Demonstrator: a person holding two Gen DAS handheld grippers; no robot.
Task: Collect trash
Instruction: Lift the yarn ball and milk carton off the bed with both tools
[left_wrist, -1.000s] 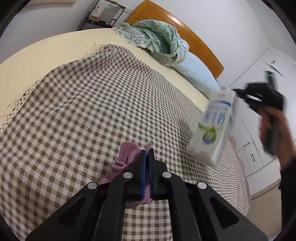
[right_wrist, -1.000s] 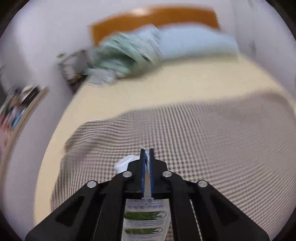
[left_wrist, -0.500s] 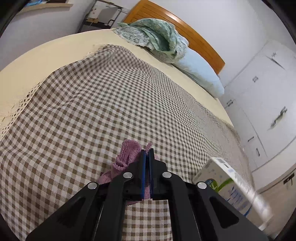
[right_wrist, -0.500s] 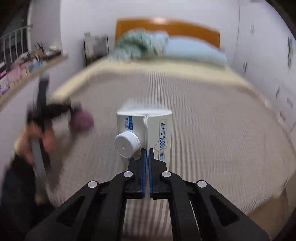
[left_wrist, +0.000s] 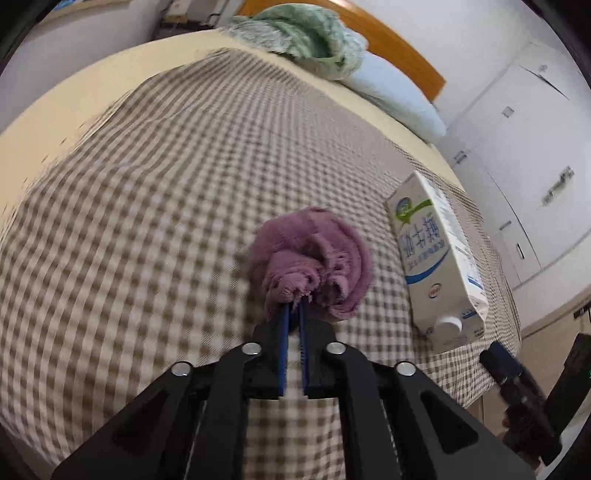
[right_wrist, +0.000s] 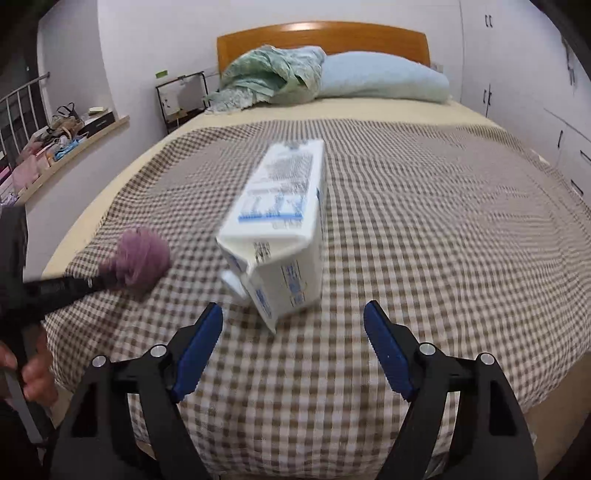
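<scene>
Carton (right_wrist: 280, 225) first: your milk carton lies on its side on the checked blanket (right_wrist: 424, 221) near the foot edge of the bed (right_wrist: 332, 110), cap end towards you, just beyond the tips of your right tool (right_wrist: 293, 317). That tool's jaws have just been opening and now stand wide apart with nothing between them, so the carton is out of your grip and rests on the bed, its picture slightly blurred. At about nine o'clock from the carton in the right wrist view sits the purple cloth (left_wrist: 314, 258), bunched at the tip of your left tool (left_wrist: 293, 308); those jaws have just been opening a little, yet the blue pads are close together and the cloth's edge seems pinched between them, so I judge it held. Both pieces are gathered close together at the near end of the blanket, which looks like the collecting half of the job. No bin or bag shows in either view, so what is left, as far as I can judge, is getting both into some container. The green bedding (right_wrist: 273, 74) and blue pillow (right_wrist: 384, 77) at twelve o'clock by the headboard are well apart from all this.
</scene>
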